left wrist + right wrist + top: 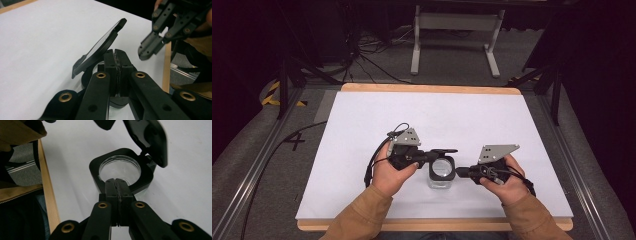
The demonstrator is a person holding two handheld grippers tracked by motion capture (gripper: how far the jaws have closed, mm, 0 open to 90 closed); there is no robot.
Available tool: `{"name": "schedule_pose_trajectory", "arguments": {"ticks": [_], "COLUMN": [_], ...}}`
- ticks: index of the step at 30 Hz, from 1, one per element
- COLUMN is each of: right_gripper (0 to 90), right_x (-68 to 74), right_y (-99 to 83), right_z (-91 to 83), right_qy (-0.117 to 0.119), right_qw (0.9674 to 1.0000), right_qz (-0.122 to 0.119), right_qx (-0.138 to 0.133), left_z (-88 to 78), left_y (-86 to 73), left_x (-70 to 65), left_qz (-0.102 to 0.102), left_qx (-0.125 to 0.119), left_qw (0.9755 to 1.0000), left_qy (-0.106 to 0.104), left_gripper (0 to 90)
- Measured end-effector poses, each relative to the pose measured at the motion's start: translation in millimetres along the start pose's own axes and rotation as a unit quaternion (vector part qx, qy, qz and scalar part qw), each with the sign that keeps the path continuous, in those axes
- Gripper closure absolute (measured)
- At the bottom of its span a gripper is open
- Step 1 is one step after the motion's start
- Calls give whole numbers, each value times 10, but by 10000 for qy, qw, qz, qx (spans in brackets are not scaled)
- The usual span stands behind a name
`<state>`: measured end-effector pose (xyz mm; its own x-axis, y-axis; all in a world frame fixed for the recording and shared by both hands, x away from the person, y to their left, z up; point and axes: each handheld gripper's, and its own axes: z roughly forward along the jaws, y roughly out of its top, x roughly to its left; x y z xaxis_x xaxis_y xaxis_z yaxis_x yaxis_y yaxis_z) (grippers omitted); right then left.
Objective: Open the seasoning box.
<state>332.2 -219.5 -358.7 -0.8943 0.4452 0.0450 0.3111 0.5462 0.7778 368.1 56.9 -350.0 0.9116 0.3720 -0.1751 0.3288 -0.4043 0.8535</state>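
One clear jar point(441, 175) with a square black collar stood on the white table sheet point(362, 130), near the front edge and between the two hands. Its hinged black lid point(444, 150) was raised on the far side of the collar. In the right gripper view the lid point(150, 140) stood tilted up and back from the collar, leaving the round mouth of the jar point(120, 168) uncovered.

Two grippers were present. The left gripper point(432, 156) lay at the jar's left side, close against the collar; in the left gripper view its jaws were pressed together with nothing visible between them, and the raised lid point(100, 47) stood just beyond and left of the tips. The right gripper point(460, 172) pointed at the jar from the right. Its jaws were likewise pressed together and empty, with the tips point(116, 181) at the near rim of the collar; actual contact could not be determined.

Each gripper carried one grey three-cornered plate. The open lid stood in the line of approach from the far side. One wooden board edge point(427, 88) bordered the sheet. One white metal frame point(457, 30) stood on the floor well beyond the table, beside loose cables point(367, 50).
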Motion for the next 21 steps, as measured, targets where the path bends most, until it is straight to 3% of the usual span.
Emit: {"name": "schedule_pose_trajectory", "arguments": {"ticks": [7,21], "right_gripper": [900,900], "right_x": [58,73], "right_y": [-14,-60], "right_z": [64,122], "right_qy": [50,15], "right_qw": [9999,9998], "right_qz": [-53,26], "right_qx": [-89,-200], "left_z": [-9,11], "left_y": [14,51], "left_x": [33,130], "left_qz": [-135,-170], "left_qx": [-172,-489], "left_qw": [9996,9980], "left_qy": [169,363], "left_gripper": [885,888]}}
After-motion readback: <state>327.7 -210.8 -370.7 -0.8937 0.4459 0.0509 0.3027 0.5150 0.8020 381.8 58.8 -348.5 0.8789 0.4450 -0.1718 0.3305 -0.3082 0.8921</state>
